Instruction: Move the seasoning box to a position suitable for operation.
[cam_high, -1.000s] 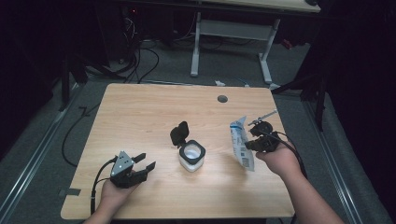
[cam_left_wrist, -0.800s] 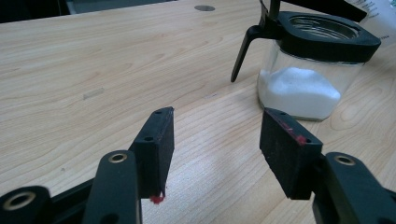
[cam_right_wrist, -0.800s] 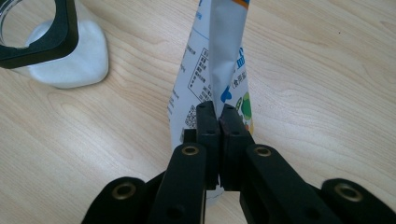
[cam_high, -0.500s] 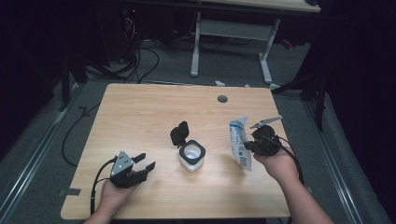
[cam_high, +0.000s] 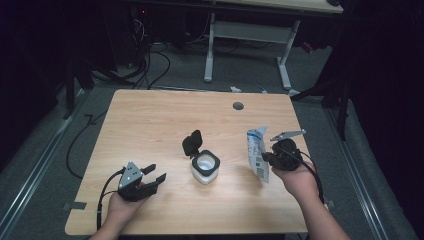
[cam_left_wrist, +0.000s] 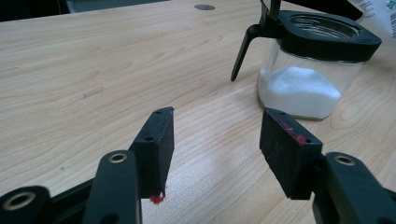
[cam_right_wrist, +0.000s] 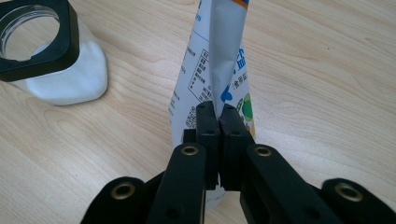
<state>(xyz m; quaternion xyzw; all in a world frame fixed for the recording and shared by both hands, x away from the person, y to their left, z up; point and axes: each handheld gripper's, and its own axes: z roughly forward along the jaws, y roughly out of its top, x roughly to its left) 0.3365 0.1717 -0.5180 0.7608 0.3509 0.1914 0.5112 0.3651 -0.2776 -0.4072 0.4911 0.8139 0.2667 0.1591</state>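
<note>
A glass jar (cam_high: 205, 168) with a black rim and a flipped-up black lid (cam_high: 192, 143) stands mid-table, partly filled with white powder (cam_left_wrist: 299, 91). To its right a white printed pouch (cam_high: 257, 153) stands upright, pinched at its edge by my right gripper (cam_high: 269, 159), whose jaws are shut on the pouch (cam_right_wrist: 219, 70). The jar (cam_right_wrist: 51, 56) sits up and left of it in the right gripper view. My left gripper (cam_high: 154, 173) rests near the front left of the table, jaws open and holding nothing (cam_left_wrist: 215, 140), pointing toward the jar (cam_left_wrist: 317, 60).
The wooden table (cam_high: 150, 125) has a round cable hole (cam_high: 238, 106) at the back. A white-legged desk frame (cam_high: 250, 45) and cables (cam_high: 150, 65) lie on the floor beyond it. A cable trails from the left gripper off the front edge.
The right hand has shifted the pouch very slightly; the left gripper and the jar have stayed put.
</note>
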